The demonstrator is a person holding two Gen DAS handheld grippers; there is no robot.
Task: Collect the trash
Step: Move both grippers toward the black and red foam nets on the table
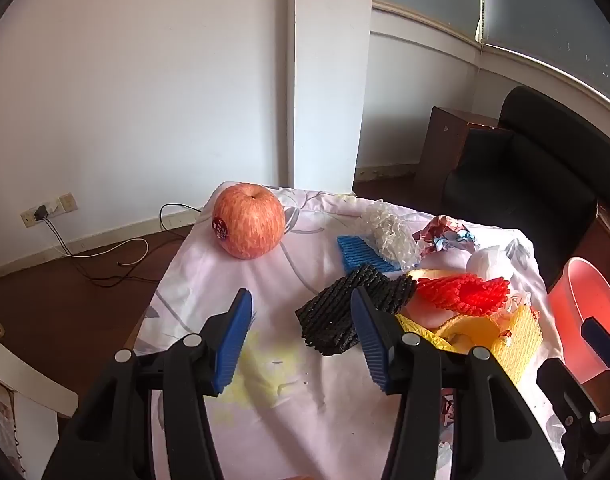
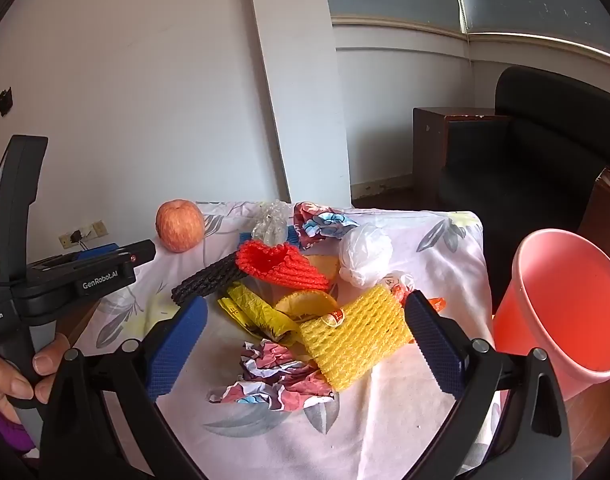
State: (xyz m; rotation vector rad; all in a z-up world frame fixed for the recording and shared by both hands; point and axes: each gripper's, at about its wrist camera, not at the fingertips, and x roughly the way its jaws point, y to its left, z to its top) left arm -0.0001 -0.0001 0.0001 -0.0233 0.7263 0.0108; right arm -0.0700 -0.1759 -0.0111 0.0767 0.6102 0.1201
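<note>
- Trash sits heaped on my flowered surface [image 2: 445, 248]: a yellow foam net [image 2: 355, 340], a red foam net [image 2: 281, 264], a black foam net [image 1: 353, 304], a crumpled printed paper [image 2: 273, 380], a white plastic wad [image 2: 365, 254] and a yellow bag [image 2: 257, 312].
- My right claw [image 2: 305, 344] hangs above the near side of the heap with its blue pads spread as wide as they go; the yellow foam net lies between them, untouched.
- My left claw [image 1: 301, 336] has its pads apart over bare cloth, gripping nothing; the black foam net lies just at 1 o'clock of it, partly behind the right pad.
- An apple [image 1: 249, 226] stands apart from the heap, at 11 o'clock in the left wrist view.
- A pink bucket [image 2: 565, 308] stands off the surface's edge, at 3 o'clock in the right wrist view, mouth tilted toward me.
- A person's hand [image 2: 17, 376] grips the left handle.
</note>
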